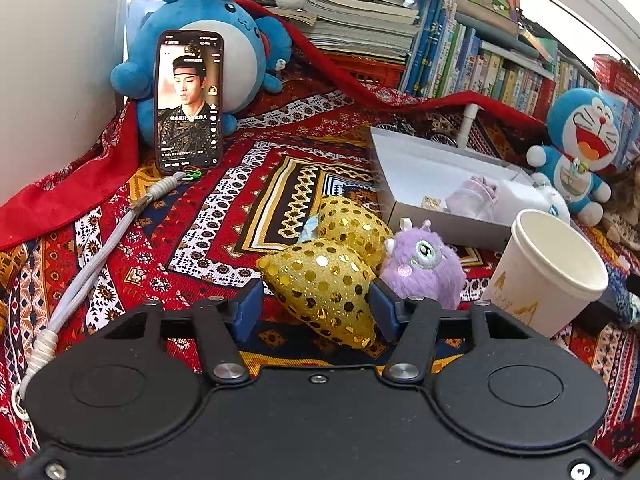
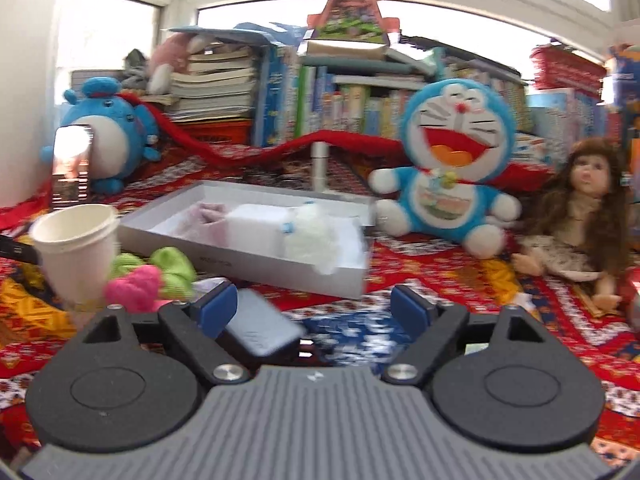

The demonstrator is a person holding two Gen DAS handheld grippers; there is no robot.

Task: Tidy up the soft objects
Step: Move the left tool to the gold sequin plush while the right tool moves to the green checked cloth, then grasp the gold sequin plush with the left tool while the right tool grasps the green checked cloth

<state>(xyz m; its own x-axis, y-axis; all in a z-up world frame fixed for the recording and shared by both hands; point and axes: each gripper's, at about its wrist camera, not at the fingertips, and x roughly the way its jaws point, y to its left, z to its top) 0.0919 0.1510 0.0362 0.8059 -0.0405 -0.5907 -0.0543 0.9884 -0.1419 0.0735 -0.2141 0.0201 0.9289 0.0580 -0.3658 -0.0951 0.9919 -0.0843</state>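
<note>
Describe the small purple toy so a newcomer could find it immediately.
Start at the shallow white box on the patterned red cloth. Just in front sits the purple plush, between gold sequin hearts and a paper cup. Only it is fuzzy, with one green eye.

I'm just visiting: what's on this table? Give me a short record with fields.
surface: patterned red cloth
left gripper: around the gold sequin heart, pads at its sides
beside heart: purple plush, paper cup
right gripper: open, holding nothing
white box: holds pale soft items
seated behind: blue cat plush, doll
</note>
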